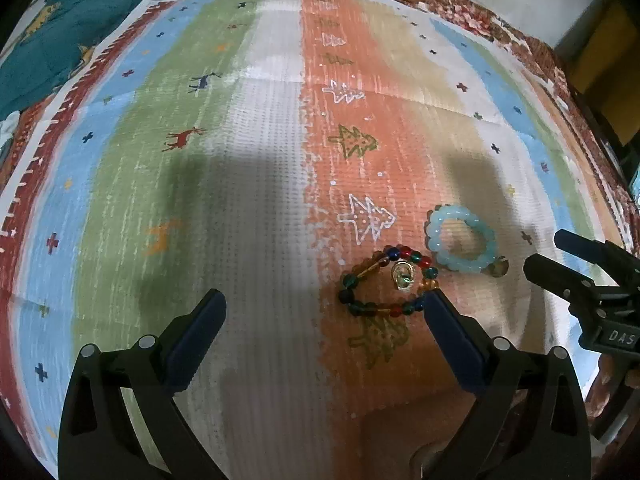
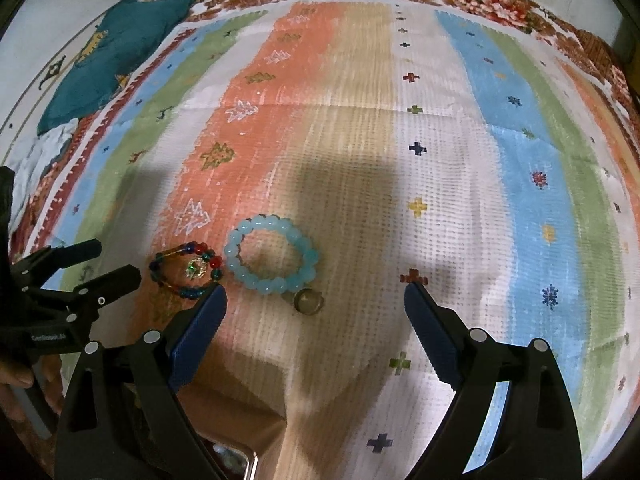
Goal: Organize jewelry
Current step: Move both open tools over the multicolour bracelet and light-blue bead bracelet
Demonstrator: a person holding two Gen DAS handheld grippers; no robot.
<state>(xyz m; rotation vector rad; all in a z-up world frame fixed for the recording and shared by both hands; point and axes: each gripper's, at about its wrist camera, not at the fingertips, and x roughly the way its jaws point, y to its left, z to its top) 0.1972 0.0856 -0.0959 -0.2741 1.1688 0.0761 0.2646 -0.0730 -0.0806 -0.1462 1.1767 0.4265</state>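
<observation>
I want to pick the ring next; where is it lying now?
In the right wrist view the ring lies on the mat, left of centre, just below the blue bracelet and apparently touching it, between the open right tool's fingers.

Striped mat (image 2: 360,140) (tree, deer, cross motifs) over floral cloth (image 2: 500,4); teal fabric (image 2: 120,52) bunched far left.

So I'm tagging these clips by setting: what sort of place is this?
Probably a room in a home, not a workshop: the jewelry lies on a striped mat spread over a floral cloth, perhaps a bed, with a teal cushion beside the mat.
</observation>
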